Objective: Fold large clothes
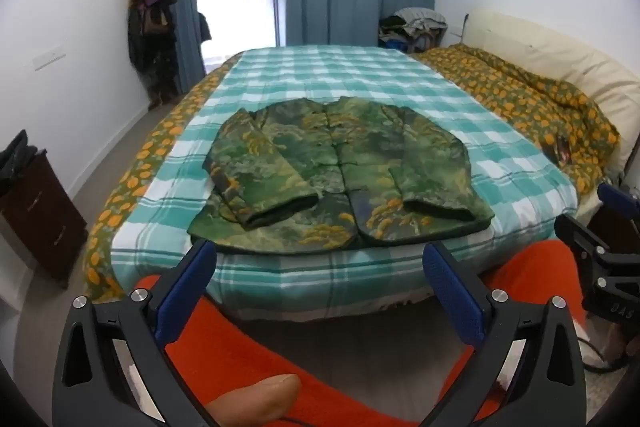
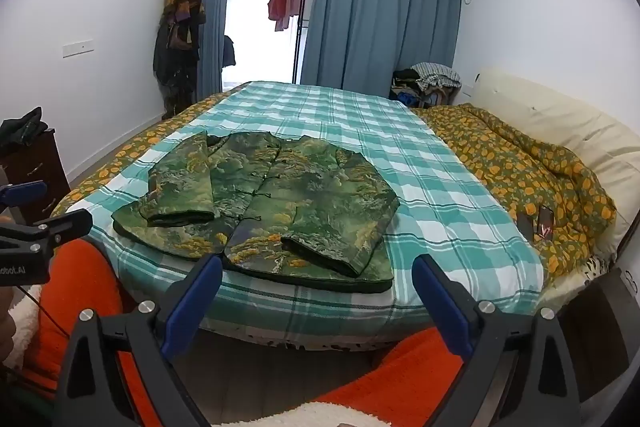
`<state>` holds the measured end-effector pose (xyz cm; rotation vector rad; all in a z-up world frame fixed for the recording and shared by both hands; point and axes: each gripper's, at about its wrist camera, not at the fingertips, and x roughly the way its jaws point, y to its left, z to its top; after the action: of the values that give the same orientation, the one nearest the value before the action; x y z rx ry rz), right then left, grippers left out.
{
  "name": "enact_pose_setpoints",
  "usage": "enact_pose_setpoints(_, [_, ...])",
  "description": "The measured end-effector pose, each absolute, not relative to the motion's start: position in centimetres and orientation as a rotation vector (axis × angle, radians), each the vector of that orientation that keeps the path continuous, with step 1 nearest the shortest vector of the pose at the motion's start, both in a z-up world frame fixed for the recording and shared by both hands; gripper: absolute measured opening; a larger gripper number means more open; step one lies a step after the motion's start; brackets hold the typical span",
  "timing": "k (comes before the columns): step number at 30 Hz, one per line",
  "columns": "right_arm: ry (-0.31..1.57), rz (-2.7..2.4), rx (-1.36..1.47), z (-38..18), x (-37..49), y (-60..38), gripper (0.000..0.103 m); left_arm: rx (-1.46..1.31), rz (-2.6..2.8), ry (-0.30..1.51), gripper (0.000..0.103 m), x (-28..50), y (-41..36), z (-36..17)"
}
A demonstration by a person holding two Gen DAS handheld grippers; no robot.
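A green and yellow patterned jacket (image 1: pixel 340 175) lies flat, front up, near the foot of a bed with a teal checked sheet (image 1: pixel 320 75). Both sleeves are folded in over the body. It also shows in the right wrist view (image 2: pixel 272 203). My left gripper (image 1: pixel 320 259) is open and empty, held back from the bed's near edge, just short of the jacket hem. My right gripper (image 2: pixel 316 271) is open and empty, also short of the hem. The right gripper shows at the right edge of the left wrist view (image 1: pixel 608 227).
An orange-flowered quilt (image 2: pixel 520 163) is bunched along the bed's right side by a cream headboard (image 2: pixel 552 115). A dark dresser (image 1: pixel 40 211) stands at the left. Coats hang on the left wall (image 1: pixel 152 27). The person's orange trousers (image 1: pixel 248 359) are below the grippers.
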<state>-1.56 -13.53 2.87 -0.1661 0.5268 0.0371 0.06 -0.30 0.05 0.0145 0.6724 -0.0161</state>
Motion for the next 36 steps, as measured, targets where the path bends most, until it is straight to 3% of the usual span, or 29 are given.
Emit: enact_pose_setpoints(36, [0.565,0.049,-0.132,2.3,-1.2,-13.7,0.098,0.025,-0.009,0.681,0.103,-0.2,-0.4,-0.6])
